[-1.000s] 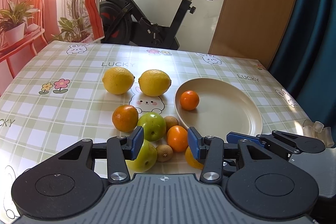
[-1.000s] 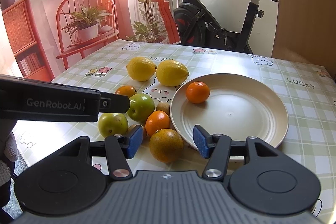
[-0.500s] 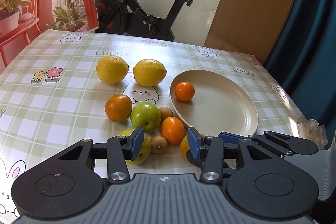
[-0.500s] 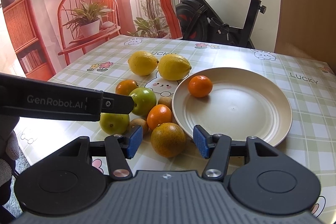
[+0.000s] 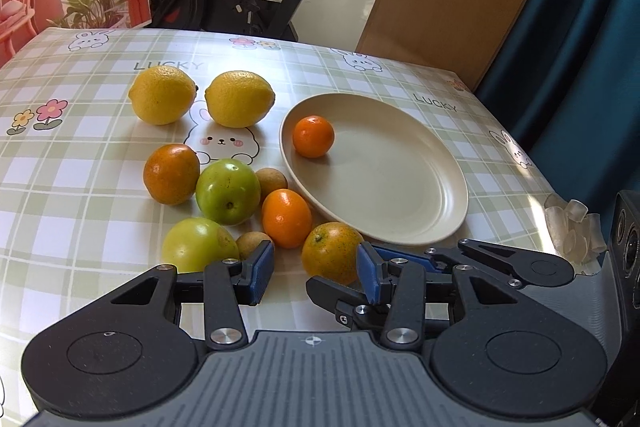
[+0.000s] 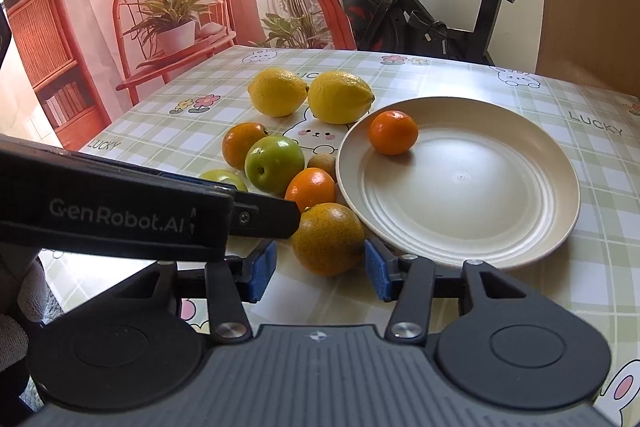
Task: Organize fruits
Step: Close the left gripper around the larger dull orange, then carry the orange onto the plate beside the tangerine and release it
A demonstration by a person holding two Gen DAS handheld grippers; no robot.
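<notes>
Roughly, top to bottom:
Table (image 5: 80,187): green check cloth with bunnies and "LUCKY" print.
Plate (image 6: 520,227): cream, right of the fruit pile, one small orange (image 6: 393,132) on it near the far-left rim.
Lemons: two side by side at the back, left lemon (image 5: 162,95), right lemon (image 5: 239,98).
Loose pile: dark orange (image 5: 171,174) at left, green apple (image 5: 228,191) beside it, second apple (image 5: 198,245) nearer the camera, bright orange (image 5: 286,218) just beside the plate rim, two small brown fruits (image 5: 271,181) tucked among them.
Greenish orange (image 6: 328,244): nearest fruit, on the cloth just off the plate's near-left rim.
Right gripper (image 6: 320,267): jaws closing, greenish orange sits just ahead of and between the blue pads, pads not pressing it yet, small gaps both sides.
Left gripper (image 5: 316,273): partly spread, nothing gripped, low over the cloth; its arm crosses the right wrist view at left.
Background: exercise bike (image 6: 420,7), printed backdrop with chair and plants.
</notes>
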